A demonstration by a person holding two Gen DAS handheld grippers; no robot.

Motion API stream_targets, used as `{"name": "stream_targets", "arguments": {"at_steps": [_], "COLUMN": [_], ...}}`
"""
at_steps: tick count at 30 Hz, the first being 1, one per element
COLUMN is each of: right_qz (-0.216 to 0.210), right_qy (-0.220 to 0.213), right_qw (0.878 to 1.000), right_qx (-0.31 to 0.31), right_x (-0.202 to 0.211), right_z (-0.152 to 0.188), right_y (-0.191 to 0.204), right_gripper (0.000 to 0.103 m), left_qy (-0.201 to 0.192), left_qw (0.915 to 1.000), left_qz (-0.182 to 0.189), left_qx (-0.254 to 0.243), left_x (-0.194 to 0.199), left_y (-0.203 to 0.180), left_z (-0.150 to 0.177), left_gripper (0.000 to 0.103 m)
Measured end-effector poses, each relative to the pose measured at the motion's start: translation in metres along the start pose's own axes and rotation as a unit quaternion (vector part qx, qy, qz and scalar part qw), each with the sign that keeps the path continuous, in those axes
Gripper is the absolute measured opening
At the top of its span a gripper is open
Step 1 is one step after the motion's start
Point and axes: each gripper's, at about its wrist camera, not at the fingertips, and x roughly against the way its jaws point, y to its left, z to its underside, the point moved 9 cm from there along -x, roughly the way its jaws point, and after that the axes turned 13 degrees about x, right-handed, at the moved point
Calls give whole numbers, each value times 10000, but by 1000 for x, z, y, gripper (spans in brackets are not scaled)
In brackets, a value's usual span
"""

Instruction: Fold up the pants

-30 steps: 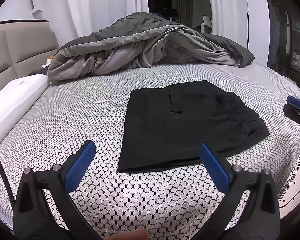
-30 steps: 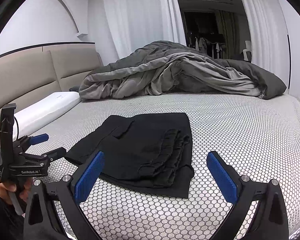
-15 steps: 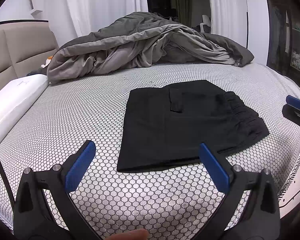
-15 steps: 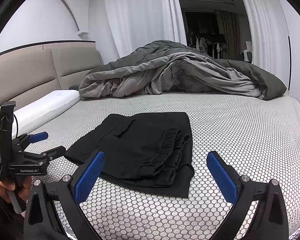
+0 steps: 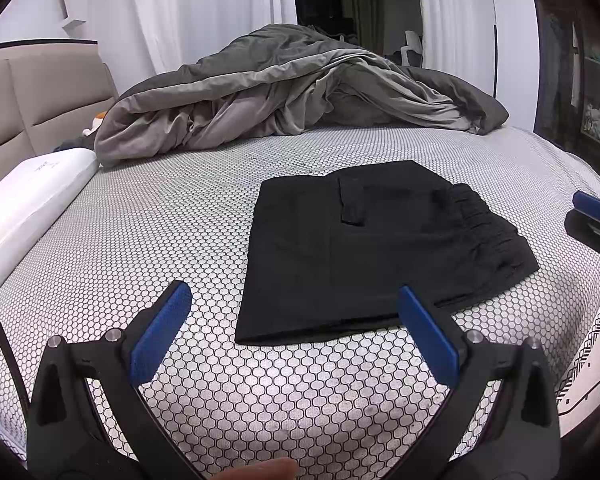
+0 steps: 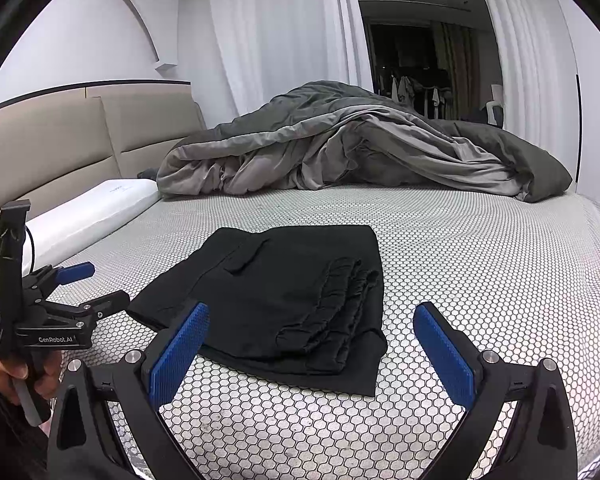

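Observation:
Black pants [image 5: 372,248] lie folded into a flat rectangle on the bed, elastic waistband to the right; they also show in the right wrist view [image 6: 296,296]. My left gripper [image 5: 296,332] is open and empty, held above the sheet just short of the pants' near edge. My right gripper [image 6: 312,344] is open and empty, close above the waistband end. The left gripper also shows at the left of the right wrist view [image 6: 84,288], and the right gripper's tip shows at the right edge of the left wrist view [image 5: 592,220].
The bed has a white honeycomb-patterned sheet [image 5: 140,232]. A rumpled grey duvet [image 5: 292,92] is piled at the far side. A white pillow [image 5: 28,196] and a beige padded headboard [image 6: 60,148] are at the left. The bed's edge [image 5: 588,364] is at the right.
Both grippers have drifted very slightly; the view of the pants has barely shifted. The pants lie still and both grippers stay open.

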Motion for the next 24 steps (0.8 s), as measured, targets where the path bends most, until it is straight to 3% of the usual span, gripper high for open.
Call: {"name": "stream_targets", "arguments": {"at_steps": [24], "right_qz": [-1], "right_qy": [26], "right_qw": [10000], "right_qx": [45], "right_x": [1], "right_z": [2], "right_y": [-2], "right_gripper": [103], "left_qy": [-15], "left_qw": [10000], "left_qz": [13], "left_qx": [-13], "left_x": [0], "left_y": [2], "left_z": [-1], "left_gripper": [103]}}
